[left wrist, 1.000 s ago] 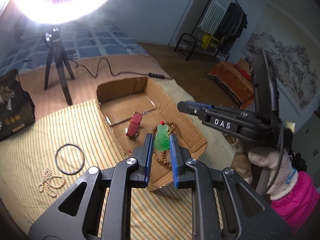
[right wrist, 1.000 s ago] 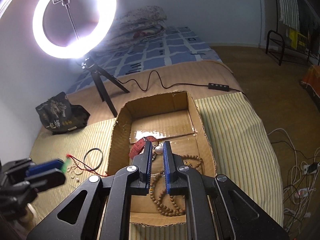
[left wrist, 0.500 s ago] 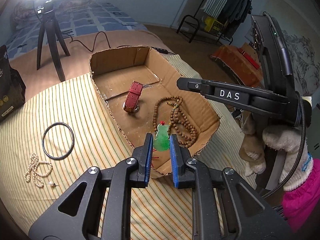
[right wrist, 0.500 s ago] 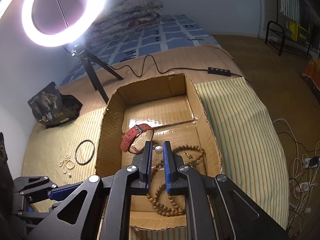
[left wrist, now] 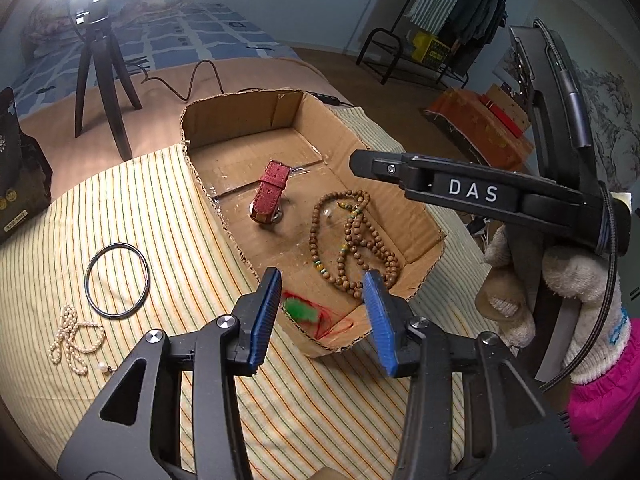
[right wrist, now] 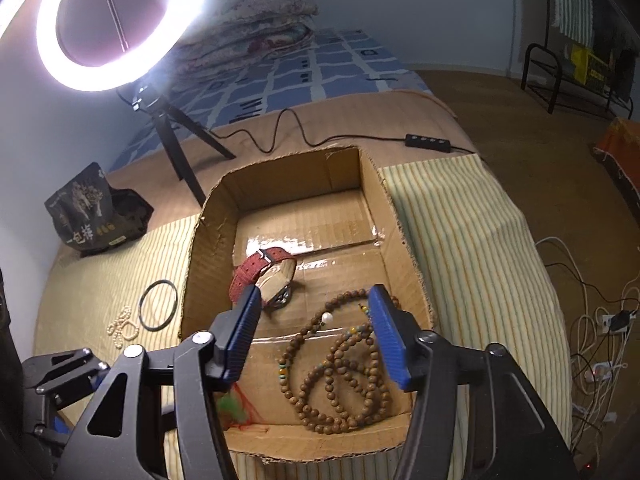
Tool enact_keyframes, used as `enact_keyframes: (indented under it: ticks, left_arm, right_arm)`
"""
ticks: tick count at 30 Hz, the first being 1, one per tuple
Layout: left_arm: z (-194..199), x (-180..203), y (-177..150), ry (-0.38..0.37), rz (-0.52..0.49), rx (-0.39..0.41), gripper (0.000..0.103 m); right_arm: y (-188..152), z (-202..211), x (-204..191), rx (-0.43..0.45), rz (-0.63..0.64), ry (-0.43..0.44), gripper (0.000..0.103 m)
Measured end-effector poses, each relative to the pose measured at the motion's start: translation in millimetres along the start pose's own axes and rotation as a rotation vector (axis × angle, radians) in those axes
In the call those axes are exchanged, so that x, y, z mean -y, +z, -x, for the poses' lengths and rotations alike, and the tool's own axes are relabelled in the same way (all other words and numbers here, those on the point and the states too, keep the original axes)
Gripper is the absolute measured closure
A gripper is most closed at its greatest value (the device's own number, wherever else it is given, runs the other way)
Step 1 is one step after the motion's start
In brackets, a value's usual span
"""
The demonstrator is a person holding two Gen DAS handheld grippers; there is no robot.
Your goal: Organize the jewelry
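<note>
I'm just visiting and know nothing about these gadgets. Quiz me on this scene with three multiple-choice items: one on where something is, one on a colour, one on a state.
1. Where does the black bangle lie?
A. in the cardboard box
B. on the striped cloth
C. on the floor

2. What colour is the watch strap?
A. red
B. blue
C. white

3. What is between the left gripper's fingers?
A. the wooden beads
B. the pearl strand
C. nothing gripped

Answers: 1 B, it rests left of the cardboard box. 2 A, plainly red. 3 C, the jaws are opening, and the green pendant lies below in the box.
</note>
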State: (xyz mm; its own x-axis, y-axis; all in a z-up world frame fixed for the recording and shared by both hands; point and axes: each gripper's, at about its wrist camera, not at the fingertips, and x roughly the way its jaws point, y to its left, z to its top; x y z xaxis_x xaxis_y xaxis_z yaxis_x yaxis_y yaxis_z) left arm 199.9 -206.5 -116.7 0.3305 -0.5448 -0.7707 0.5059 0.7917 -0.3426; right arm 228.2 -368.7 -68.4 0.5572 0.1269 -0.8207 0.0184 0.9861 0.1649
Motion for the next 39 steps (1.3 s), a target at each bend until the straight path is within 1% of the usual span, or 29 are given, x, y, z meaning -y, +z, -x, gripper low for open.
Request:
enact_keyframes:
  ticks: [3,14,20,24,32,39]
  left_arm:
    - [1.0,-0.8,-1.0,0.005,0.001,-0.002,0.06]
    - [14.3,-14.8,-5.4,0.041,0.016,0.001,0.06]
    - [35.8,-33.5,-7.4,0.083,0.024,0.017,0.06]
    - [54.1,-52.8,-8.3,0.127,0.031,0.032,0.06]
    - [94.5,-106.0,-13.5,0.206,0.097,0.071,0.06]
    - [118.2,-142.1,-22.2,0.242,0.155,0.095,0.06]
  right_arm:
    - [0.6,0.2,1.8,0.003,-0.007,-0.008,0.038]
    - [1.2,0.1,0.5,0.003,-0.009,-0.01,0.037]
    - [3.0,7.6,-7.9,0.027,-0.002,0.01,0.037]
    - [3.5,12.5,-18.8,0.039,0.019,0.029,0.037]
    - [2.6,21.5,-38.3,0.063,0.056,0.066,0.037]
    - [-1.6,26.1,-59.2,0.069,0.095,0.109,0.037]
